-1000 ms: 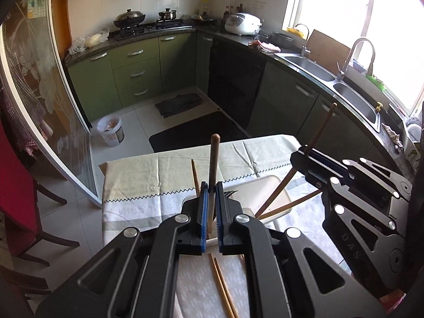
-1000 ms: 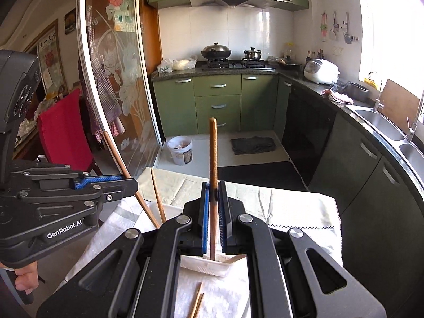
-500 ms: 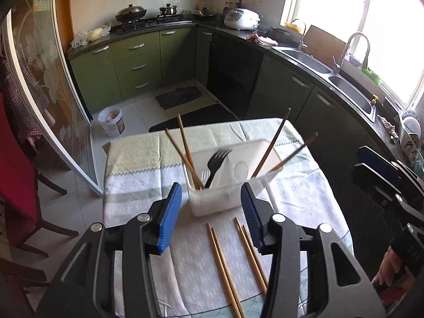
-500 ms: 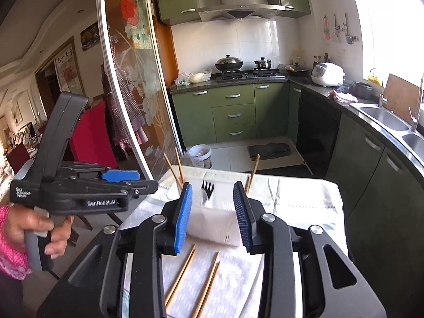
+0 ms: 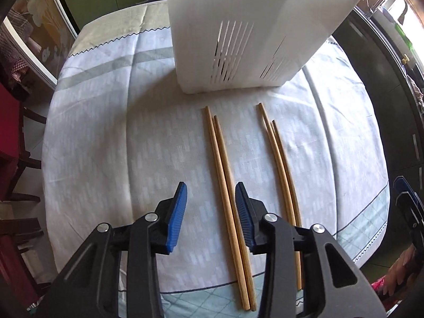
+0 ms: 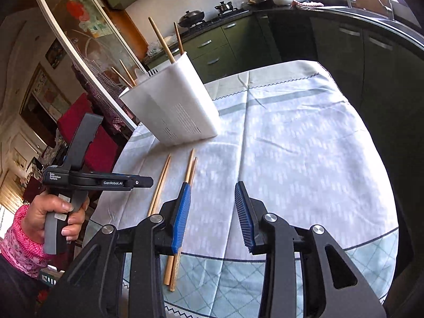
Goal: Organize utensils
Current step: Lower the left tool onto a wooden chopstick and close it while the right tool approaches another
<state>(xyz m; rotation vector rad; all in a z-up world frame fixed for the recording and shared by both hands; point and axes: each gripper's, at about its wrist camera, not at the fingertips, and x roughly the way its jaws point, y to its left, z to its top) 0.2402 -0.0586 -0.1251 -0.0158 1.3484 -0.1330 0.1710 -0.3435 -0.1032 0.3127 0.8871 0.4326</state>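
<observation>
Blue-padded jaws stand apart on the left gripper (image 5: 210, 206), hovering low over the cloth-covered bench (image 5: 111, 132) with nothing clamped between them. A pair of wooden chopsticks (image 5: 225, 175) runs lengthwise through the gap, close to the right-hand pad, its thick ends toward the bench's near edge. A second pair of chopsticks (image 5: 281, 169) lies just to the right, roughly parallel and well clear of the first, partly hidden behind the gripper body. Beyond both pairs' tips stands the white utensil holder (image 5: 246, 26), slotted near its base, resting on the cloth.

The right gripper (image 6: 213, 204) likewise has its jaws spread wide and empty above bare cloth. From this wrist view the second pair lies just left of its left pad, passing partly beneath it, while the first pair lies further left. The holder sits behind them, with four chopsticks (image 6: 161, 39) angled out of its top; dark tines, possibly a fork (image 6: 152, 73), show at the rim, though the view is too small to be sure. At the left edge, the person's left hand (image 6: 57, 217), in a pink dotted sleeve, grips the handle of the left gripper. Green kitchen cabinets (image 6: 212, 45) and a stove with pots (image 6: 196, 16) fill the background.
</observation>
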